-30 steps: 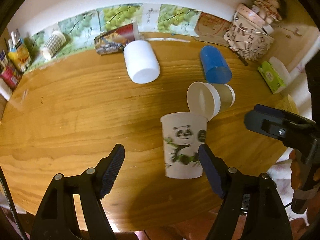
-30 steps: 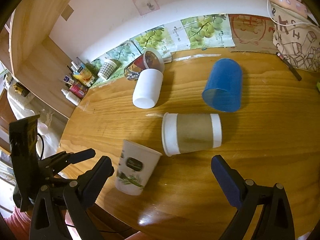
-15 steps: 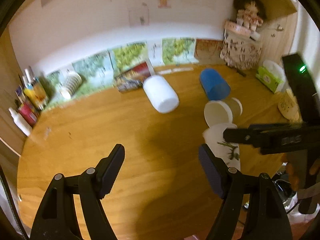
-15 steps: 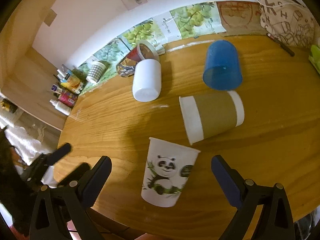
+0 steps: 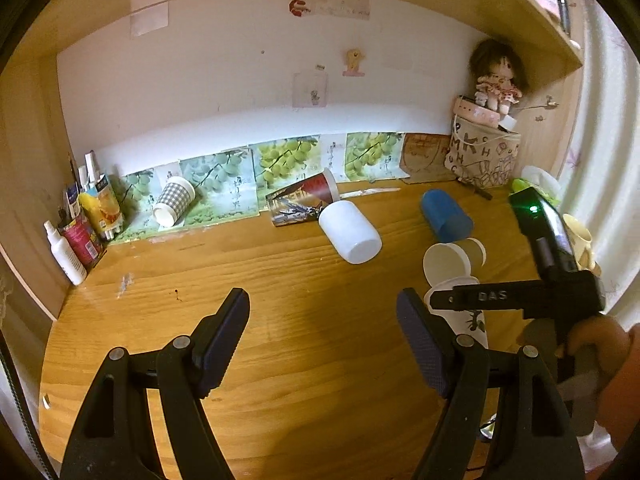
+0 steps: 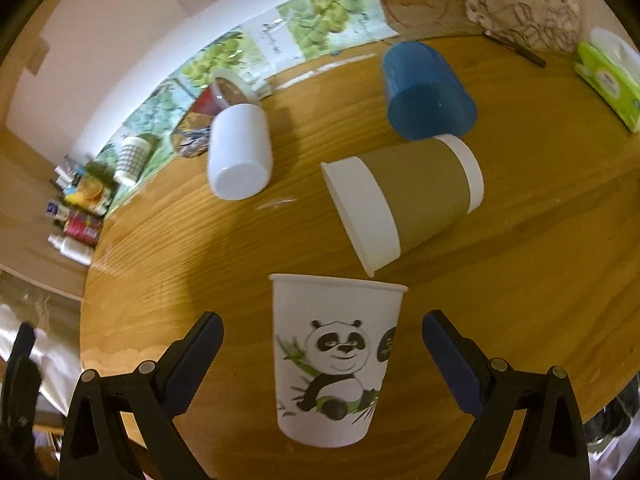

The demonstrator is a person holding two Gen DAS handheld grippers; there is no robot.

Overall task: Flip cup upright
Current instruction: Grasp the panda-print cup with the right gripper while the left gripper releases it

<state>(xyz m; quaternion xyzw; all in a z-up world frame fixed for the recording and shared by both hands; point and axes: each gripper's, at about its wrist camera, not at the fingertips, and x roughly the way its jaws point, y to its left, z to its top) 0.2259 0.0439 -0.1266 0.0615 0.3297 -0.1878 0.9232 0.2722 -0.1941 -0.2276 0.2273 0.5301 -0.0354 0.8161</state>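
Observation:
A white panda paper cup [image 6: 338, 360] stands upright near the table's front edge, centred between the open fingers of my right gripper [image 6: 322, 356], which do not touch it. In the left wrist view the panda cup [image 5: 476, 320] shows partly behind the right gripper's body. My left gripper [image 5: 324, 336] is open and empty above bare table, to the left of the cup. A brown-sleeved paper cup [image 6: 404, 200] lies on its side just behind the panda cup. A blue cup [image 6: 426, 88] and a white cup [image 6: 239, 152] also lie on their sides.
The round wooden table [image 5: 280, 320] meets a wall at the back. A red printed cup [image 5: 304, 198] and a checked cup [image 5: 174, 200] lie there. Bottles [image 5: 80, 232] stand at the left, a patterned bag with a doll [image 5: 486, 152] and a green tissue pack [image 6: 608, 76] at the right.
My left gripper has drawn back and left, away from the panda cup. My right gripper has moved in so the panda cup stands between its open fingers.

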